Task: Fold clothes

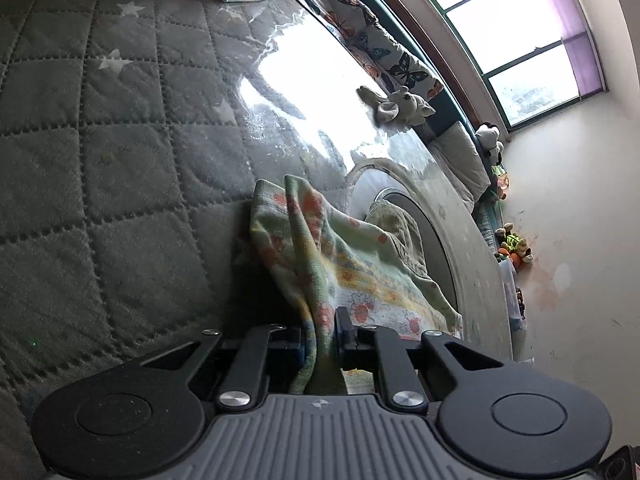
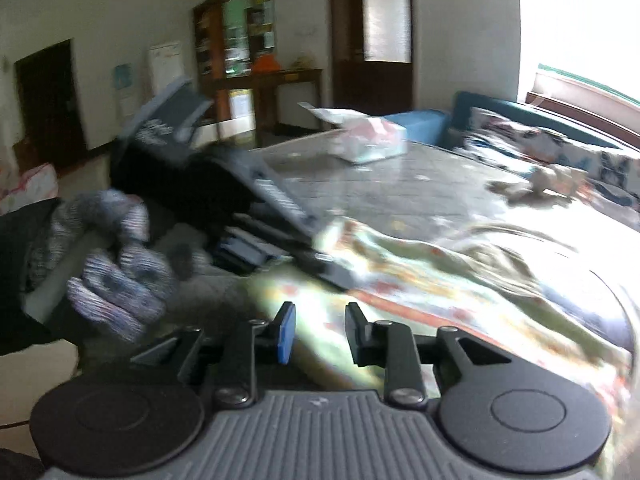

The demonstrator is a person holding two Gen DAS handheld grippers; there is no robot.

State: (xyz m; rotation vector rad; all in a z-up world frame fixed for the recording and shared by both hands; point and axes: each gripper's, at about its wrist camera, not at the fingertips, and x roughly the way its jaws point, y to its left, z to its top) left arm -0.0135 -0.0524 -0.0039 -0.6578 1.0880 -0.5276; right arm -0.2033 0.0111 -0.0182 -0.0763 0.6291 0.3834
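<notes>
Both left gripper (image 1: 325, 336) jaws pinch patterned cloth (image 1: 340, 264) fold.

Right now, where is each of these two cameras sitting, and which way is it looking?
Left wrist view: on the left gripper, looking along its jaws, shut on a patterned cloth, across a quilted bed toward the window.
Right wrist view: on the right gripper, jaws apart and empty, looking across the bed toward a wooden door; the person's gloved hand shows.
Shared: the cloth, the bed, a butterfly-print pillow.
</notes>
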